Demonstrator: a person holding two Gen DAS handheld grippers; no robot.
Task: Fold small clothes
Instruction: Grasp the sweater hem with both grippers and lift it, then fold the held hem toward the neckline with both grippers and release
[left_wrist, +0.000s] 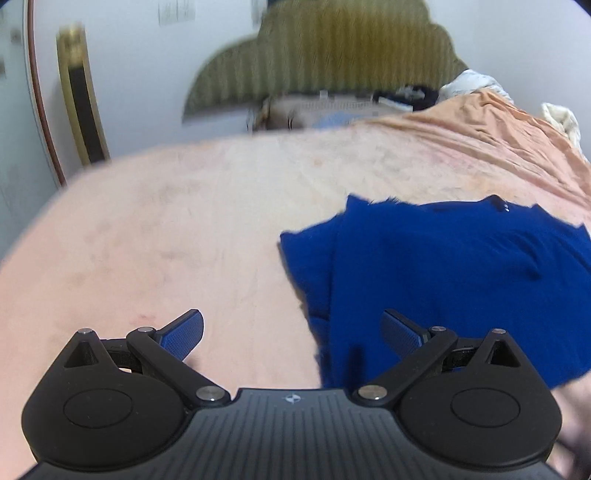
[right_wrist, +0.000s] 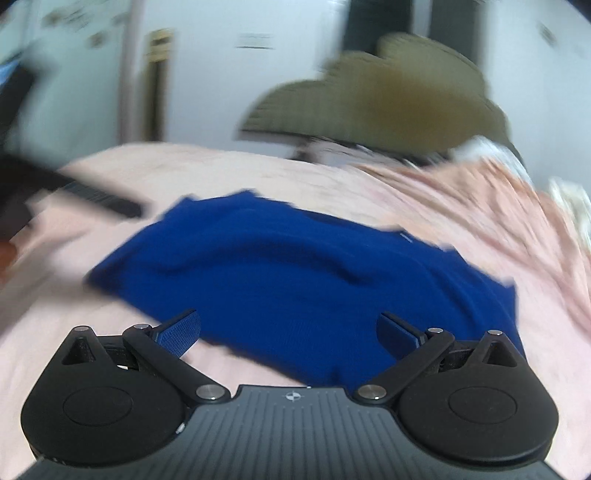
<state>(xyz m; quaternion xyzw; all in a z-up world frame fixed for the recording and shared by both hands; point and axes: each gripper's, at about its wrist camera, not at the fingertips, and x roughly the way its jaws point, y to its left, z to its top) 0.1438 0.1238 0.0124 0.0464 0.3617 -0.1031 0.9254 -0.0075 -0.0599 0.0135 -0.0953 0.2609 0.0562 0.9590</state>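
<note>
A royal-blue garment lies spread on a pink bedspread. In the left wrist view it lies to the right, one sleeve folded in along its left side. My left gripper is open and empty, its jaws wide apart above the garment's near left edge. In the right wrist view, which is blurred, the garment fills the middle. My right gripper is open and empty just above the garment's near hem. The left gripper shows there as a dark blur at the left.
An olive padded headboard stands at the far end of the bed. Rumpled peach bedding and white cloth are piled at the back right. A gold-framed panel stands by the white wall at the left.
</note>
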